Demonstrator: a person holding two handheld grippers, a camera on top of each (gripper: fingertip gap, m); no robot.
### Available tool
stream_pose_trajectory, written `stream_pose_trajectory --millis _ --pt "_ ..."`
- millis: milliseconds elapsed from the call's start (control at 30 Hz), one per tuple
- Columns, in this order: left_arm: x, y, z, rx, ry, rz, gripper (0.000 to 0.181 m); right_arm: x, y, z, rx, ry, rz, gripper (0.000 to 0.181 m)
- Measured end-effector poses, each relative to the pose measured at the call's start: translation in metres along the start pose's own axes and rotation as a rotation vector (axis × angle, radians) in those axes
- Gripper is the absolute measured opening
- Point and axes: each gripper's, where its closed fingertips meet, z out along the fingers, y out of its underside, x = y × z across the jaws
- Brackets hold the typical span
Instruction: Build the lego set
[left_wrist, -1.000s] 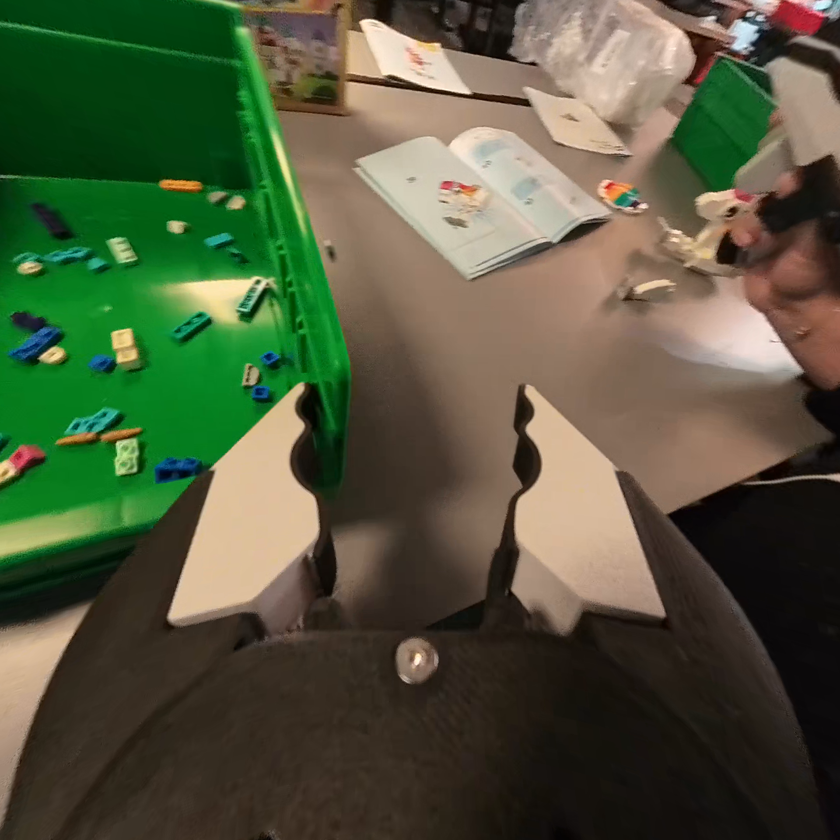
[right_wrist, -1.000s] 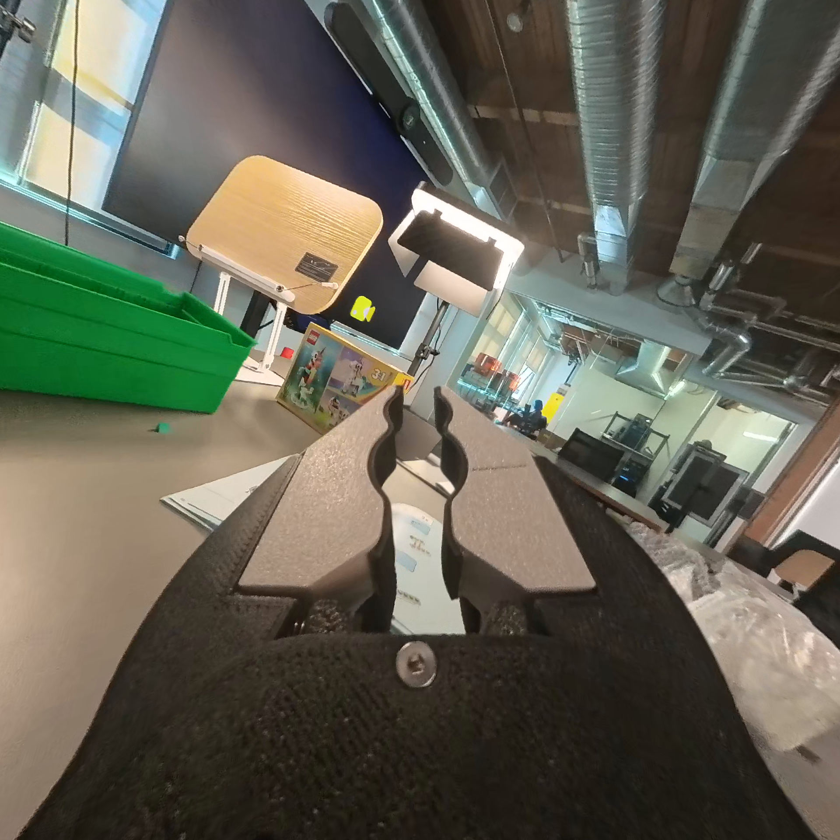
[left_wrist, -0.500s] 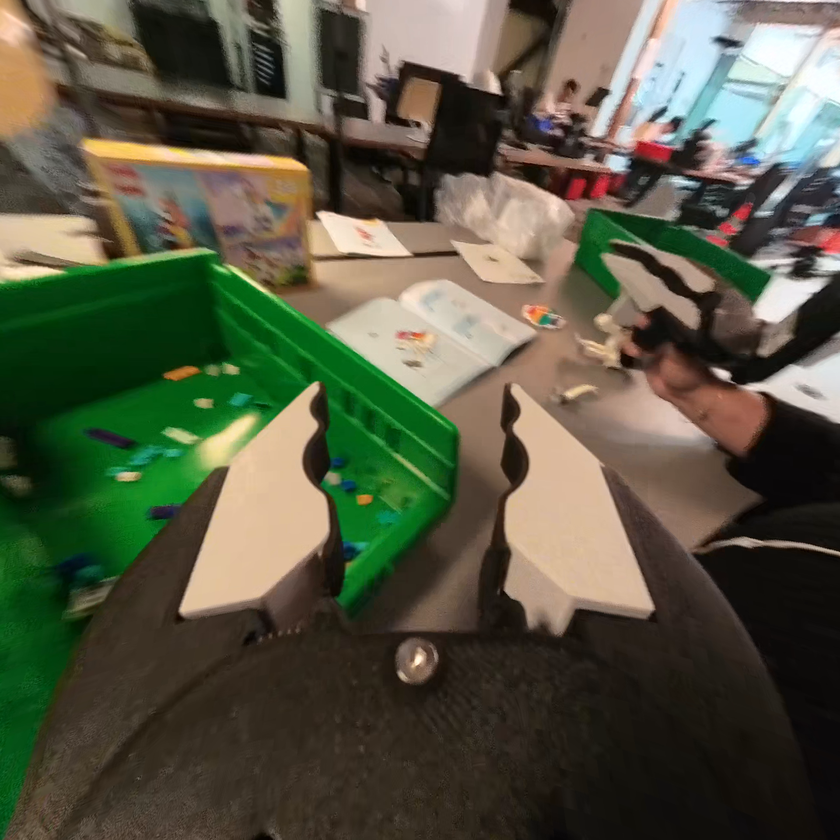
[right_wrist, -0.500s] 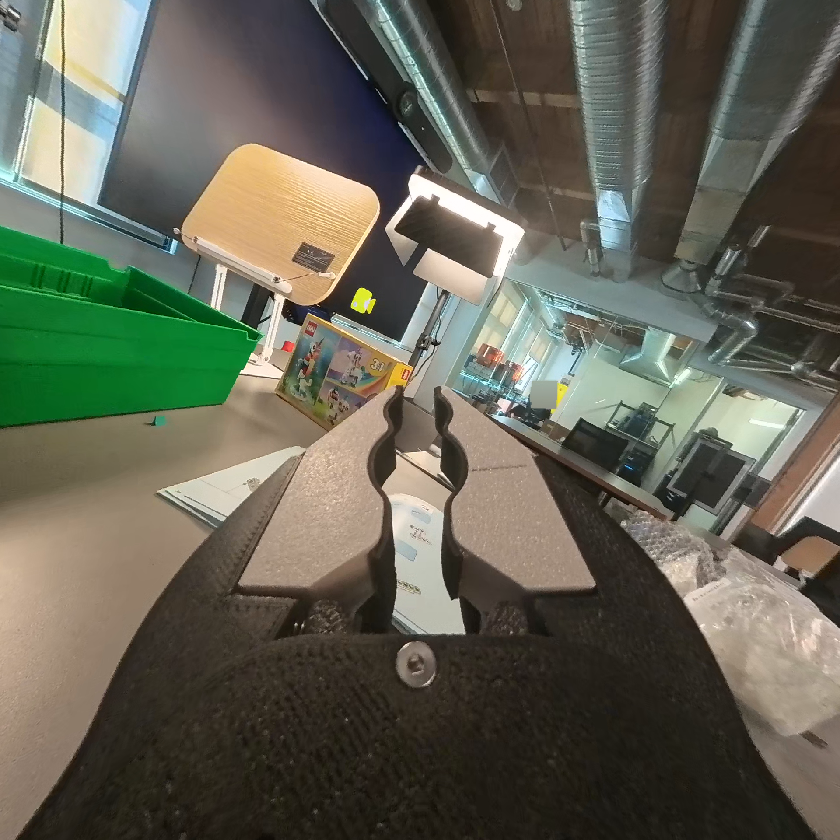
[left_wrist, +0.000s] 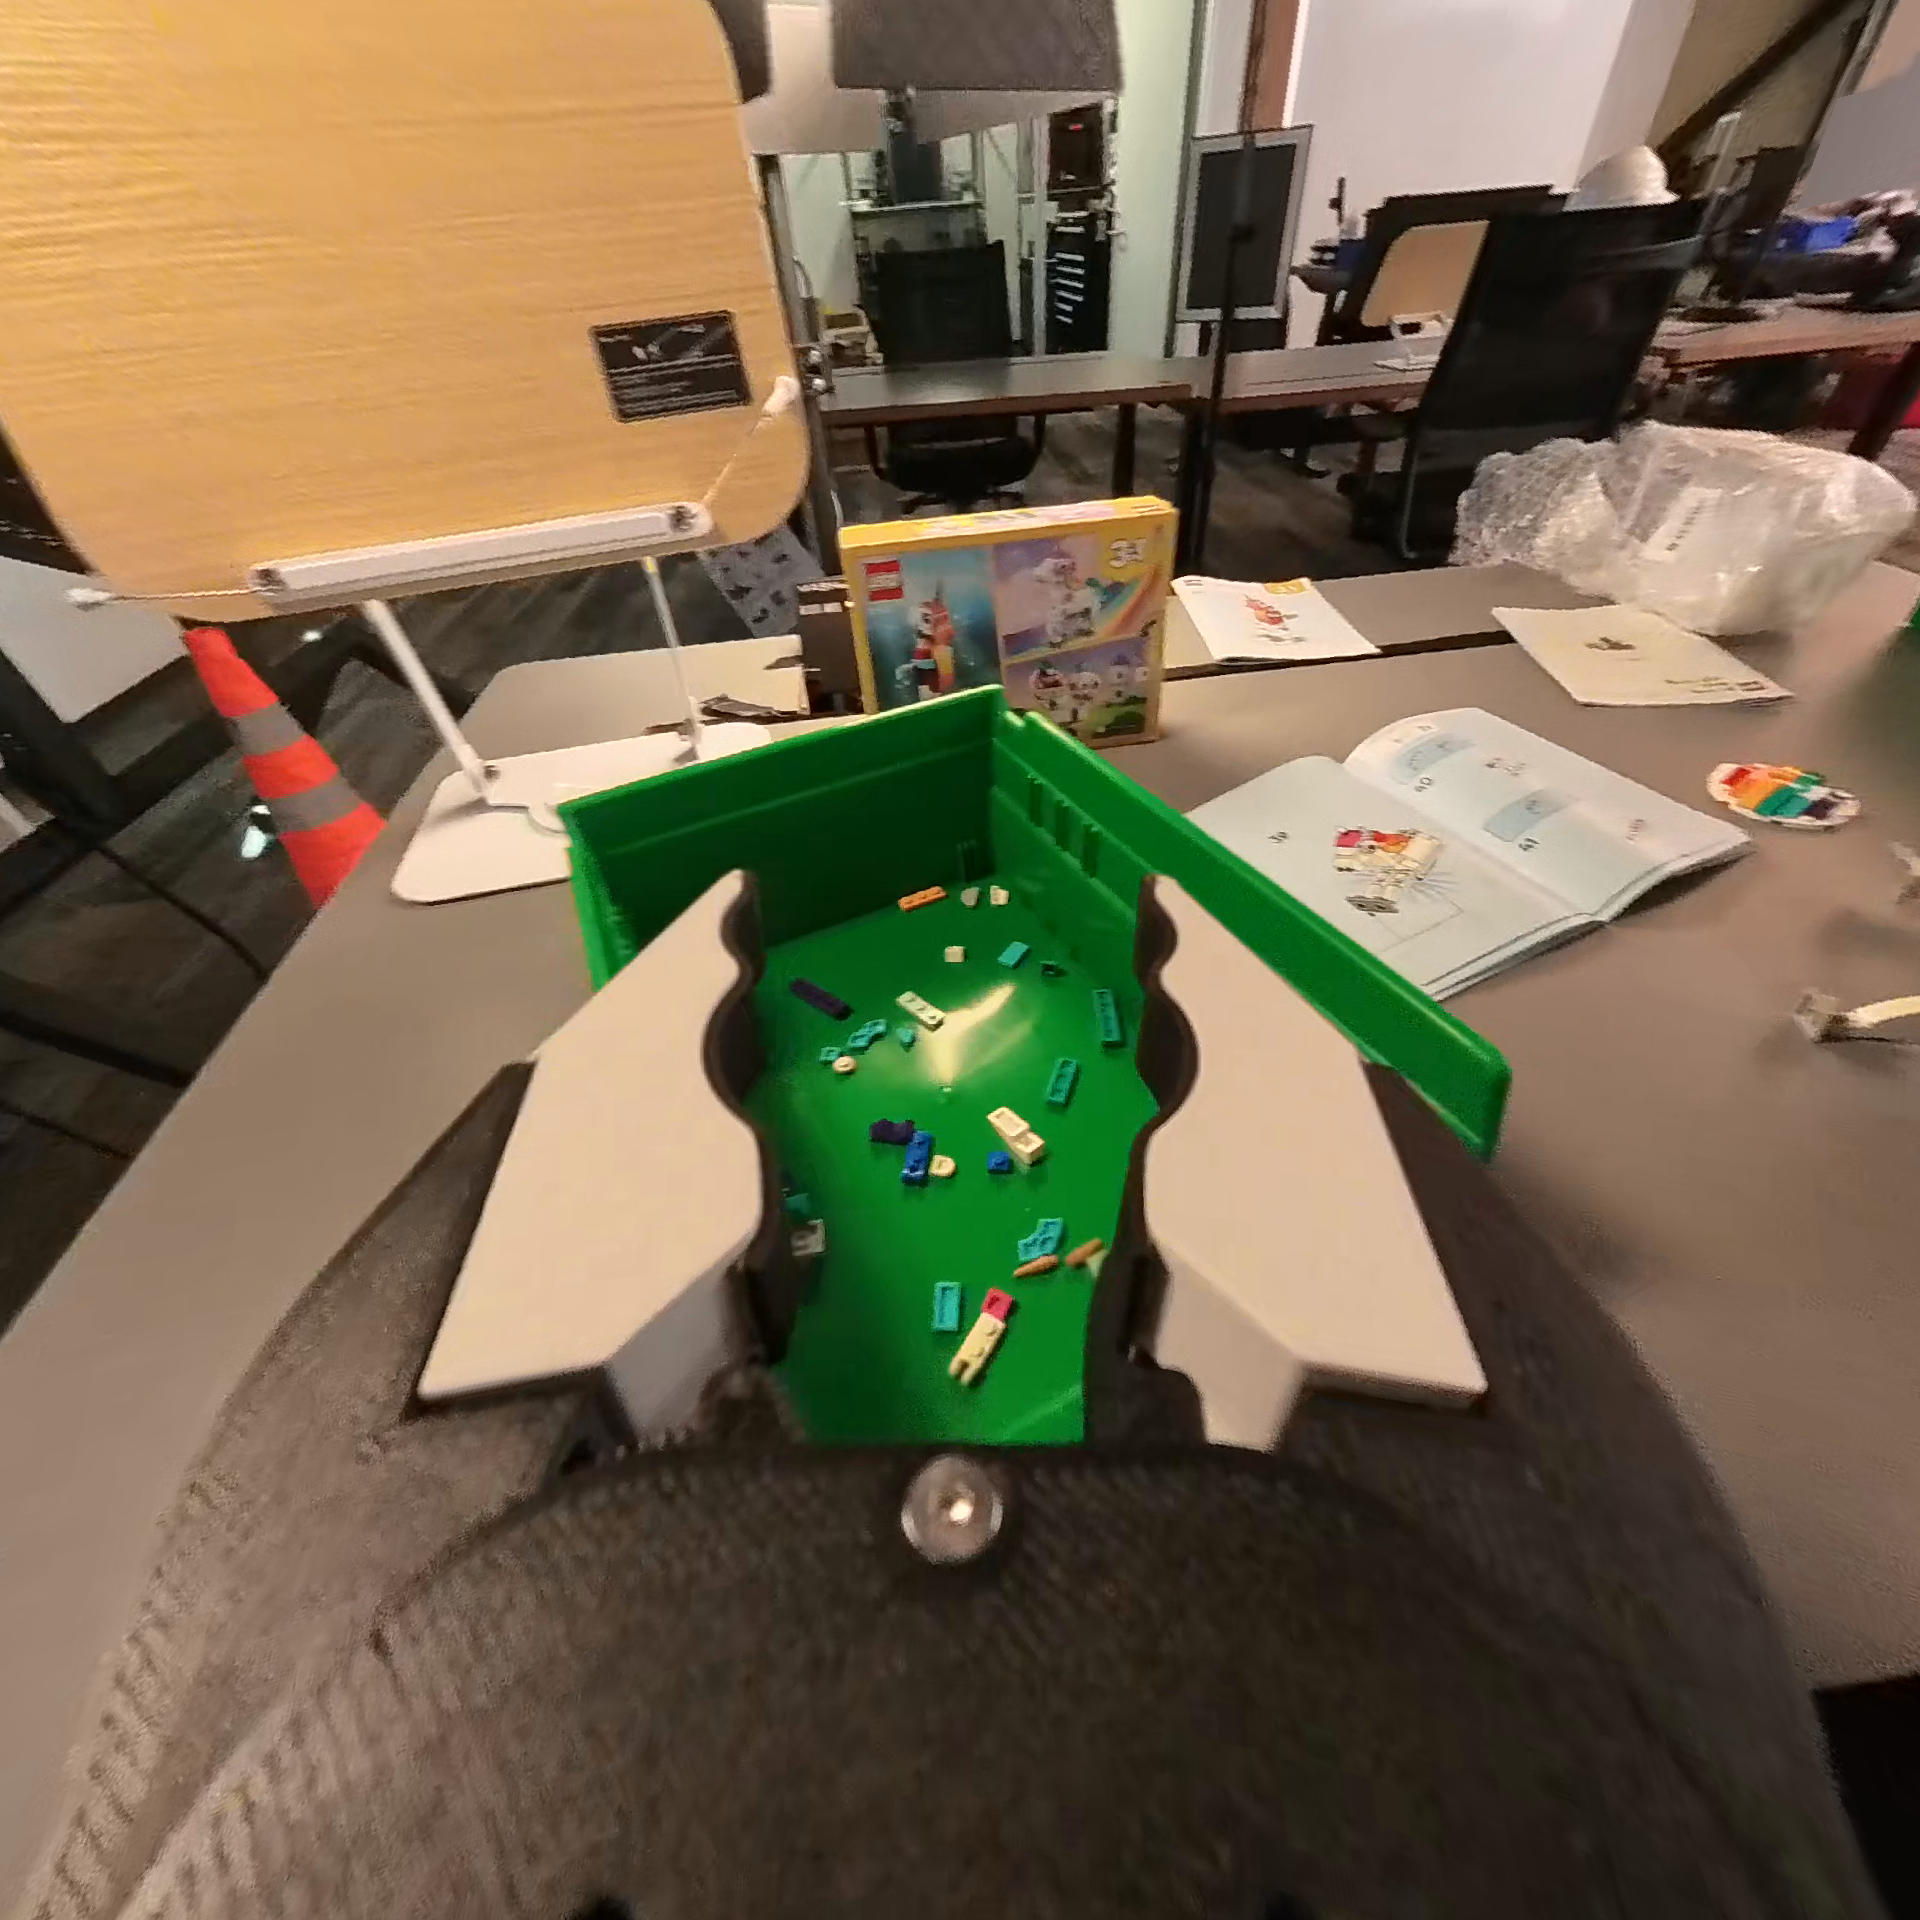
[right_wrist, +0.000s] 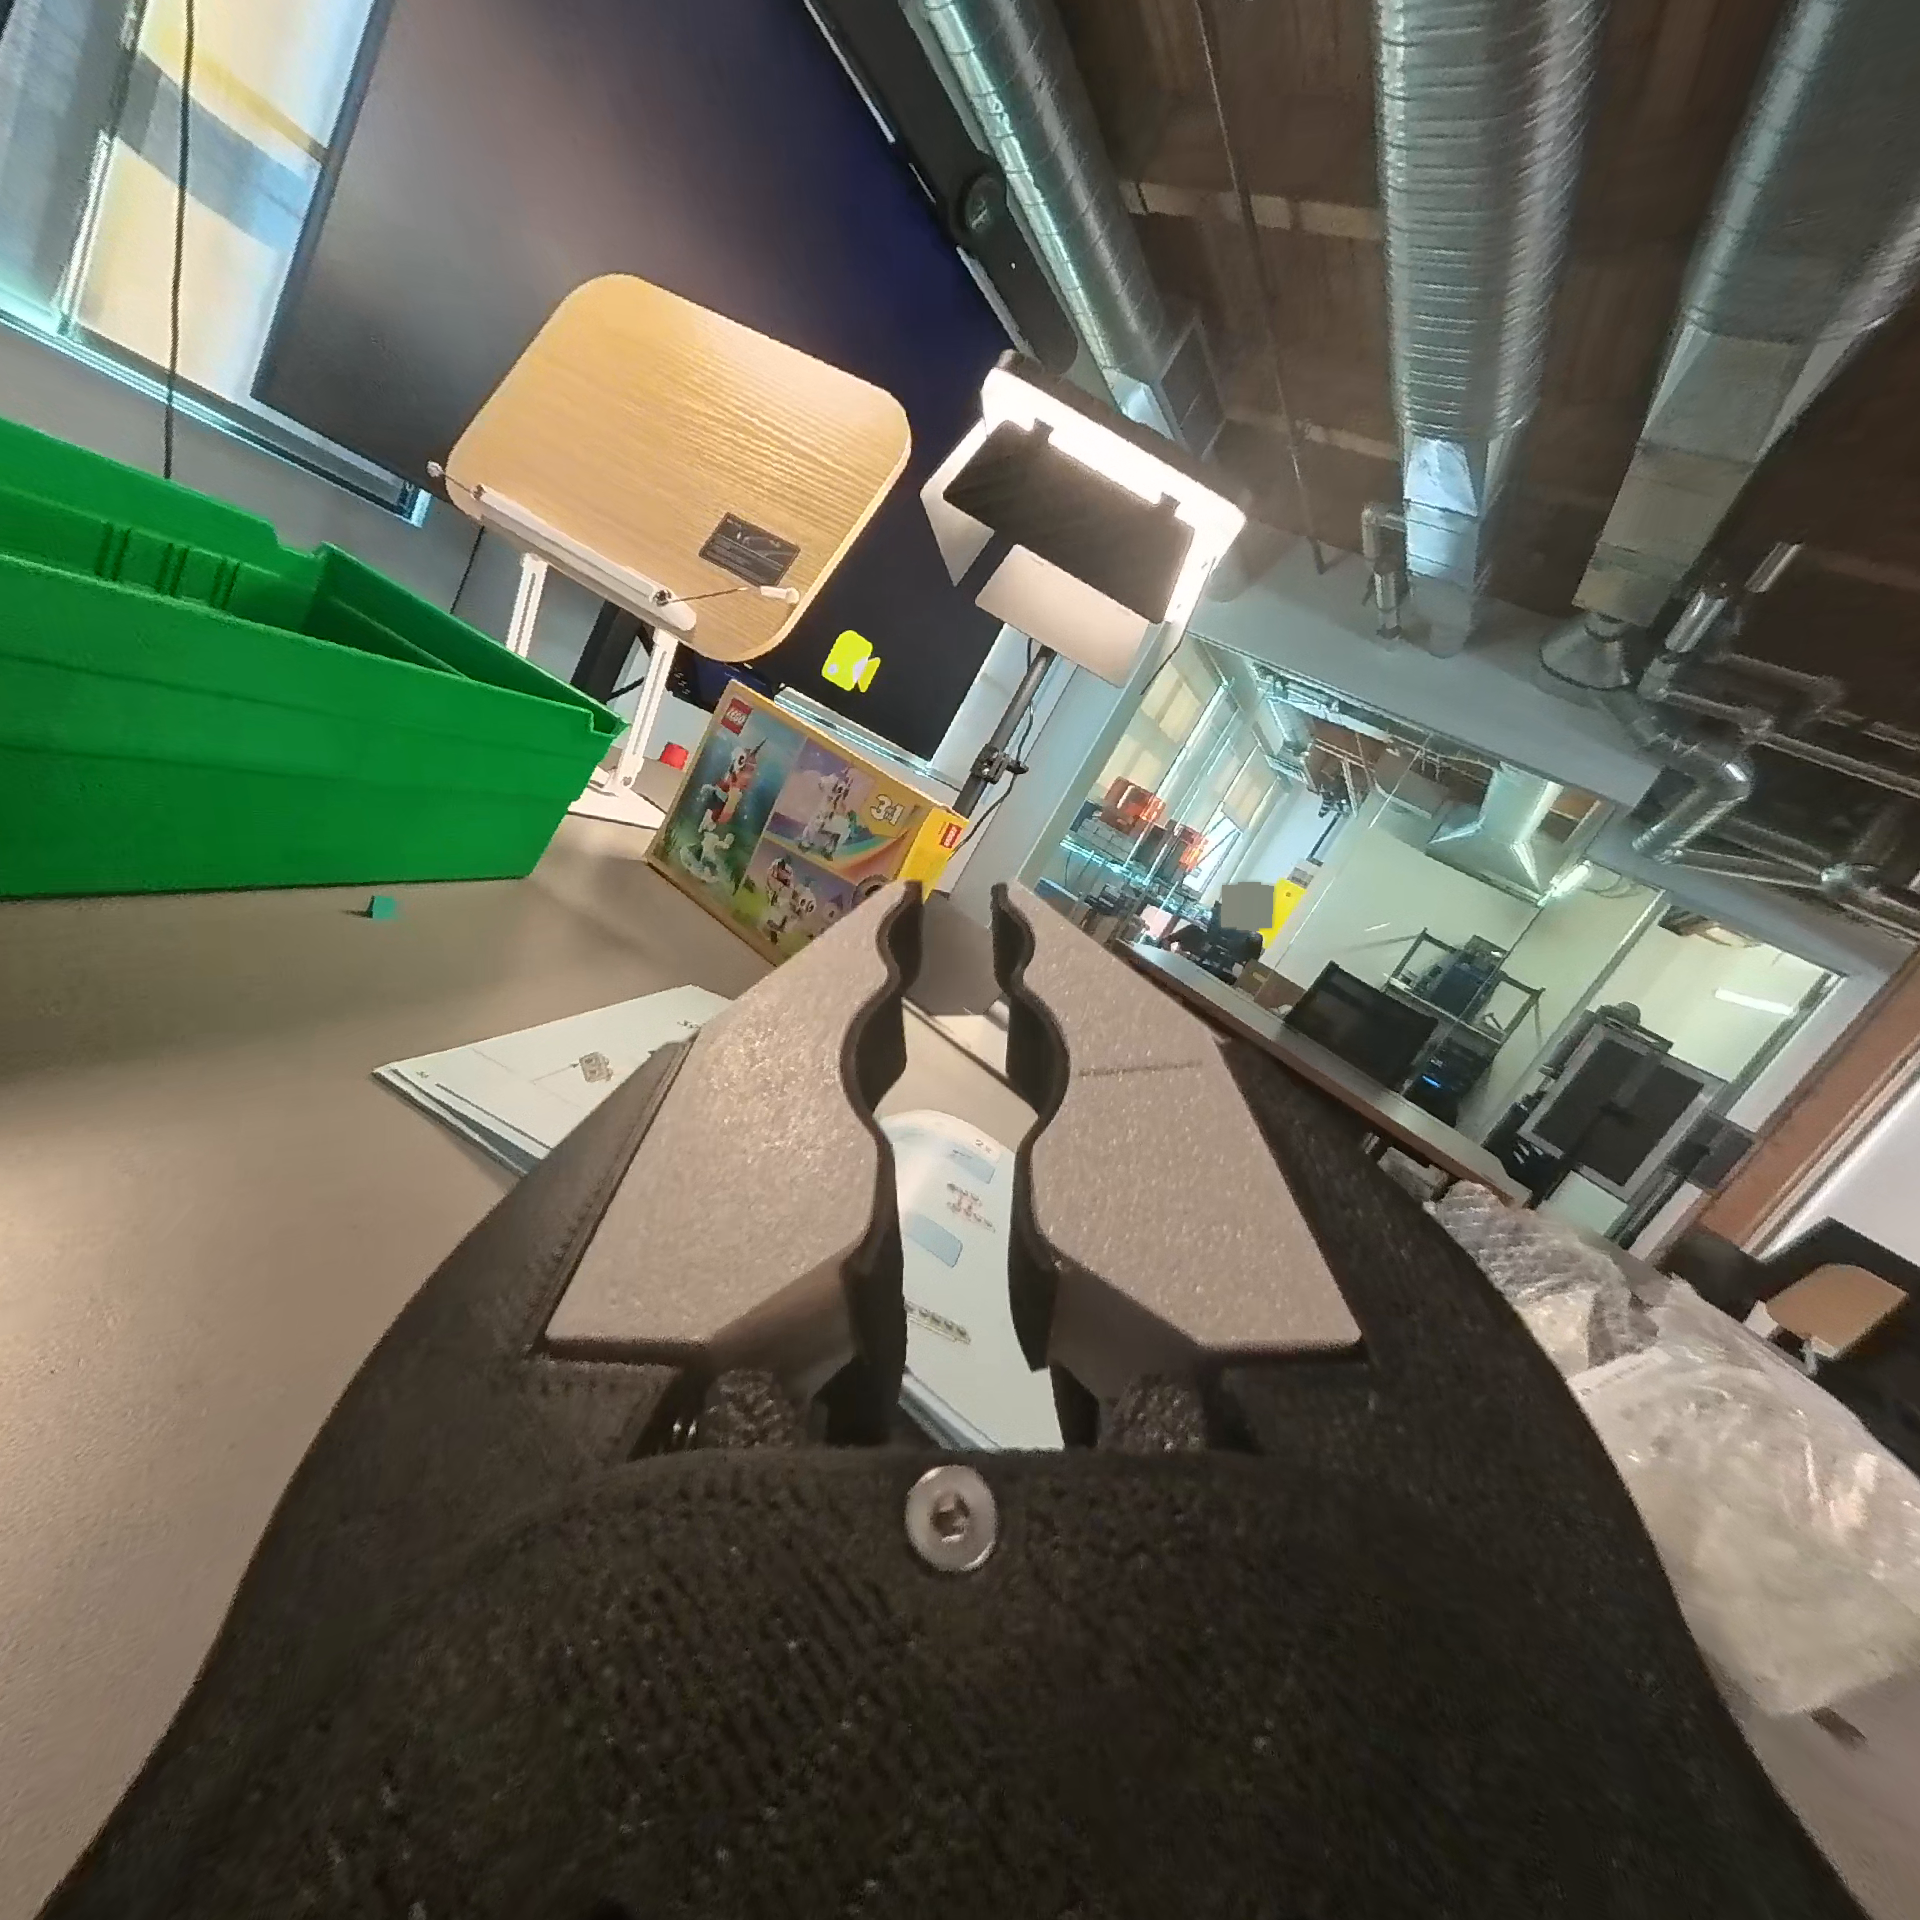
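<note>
My left gripper (left_wrist: 945, 894) is open and empty, held above the green bin (left_wrist: 831, 810) and looking down into it. Several small loose Lego pieces lie on the bin floor: a blue one (left_wrist: 916, 1155), a cream one (left_wrist: 1016, 1132), teal ones (left_wrist: 1060, 1081), and a pink-and-cream one (left_wrist: 982, 1345). An open instruction booklet (left_wrist: 1455, 862) lies to the right of the bin. My right gripper (right_wrist: 956, 902) is low over the table and points up at the room. Its jaws stand a narrow gap apart with nothing between them. The bin (right_wrist: 260, 748) is to its left.
The Lego box (left_wrist: 1008, 623) stands behind the bin, a wooden book stand (left_wrist: 364, 291) at the back left, and bubble wrap (left_wrist: 1683, 530) at the back right. A rainbow part (left_wrist: 1782, 795) and a small white part (left_wrist: 1860, 1013) lie at the right. A stray green piece (right_wrist: 384, 910) lies on the table. About 35 cm separates my left fingertips from my right.
My left gripper has swung left from the bare table to above the bin and now looks into it, its jaws a little wider. My right gripper has barely moved and its gap is unchanged.
</note>
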Motion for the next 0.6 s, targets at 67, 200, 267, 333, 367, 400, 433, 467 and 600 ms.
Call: stream_pose_trajectory --millis 67,200,267,333,367,400,433,467,600 --pt "-0.011 -0.003 -0.004 0.017 -0.036 0.002 0.07 -0.002 0.001 0.0 -0.005 -0.005 -0.006 0.011" --pt "-0.022 -0.008 0.0 0.003 -0.038 0.009 0.068 -0.005 0.003 0.002 -0.011 -0.013 -0.007 0.011" --pt "-0.022 -0.008 0.012 -0.063 -0.005 0.044 0.063 -0.006 0.004 0.002 -0.013 -0.018 -0.003 0.011" --pt "-0.015 -0.001 0.031 -0.195 0.066 0.109 0.05 -0.008 0.003 0.002 -0.011 -0.022 -0.004 0.011" --pt "-0.013 0.006 0.042 -0.284 0.091 0.155 0.044 -0.008 0.003 0.002 -0.009 -0.023 -0.006 0.011" --pt "-0.015 0.015 0.053 -0.377 0.098 0.212 0.041 -0.008 0.001 0.002 -0.006 -0.024 -0.008 0.011" --pt "-0.018 0.025 0.065 -0.467 0.101 0.279 0.033 -0.009 0.0 0.002 -0.002 -0.025 -0.011 0.011" --pt "-0.021 0.036 0.077 -0.552 0.113 0.35 0.024 -0.009 -0.001 0.001 0.004 -0.025 -0.014 0.011" --pt "-0.039 0.084 0.111 -0.881 0.103 0.635 0.009 -0.009 -0.006 0.0 0.024 -0.026 -0.03 0.011"
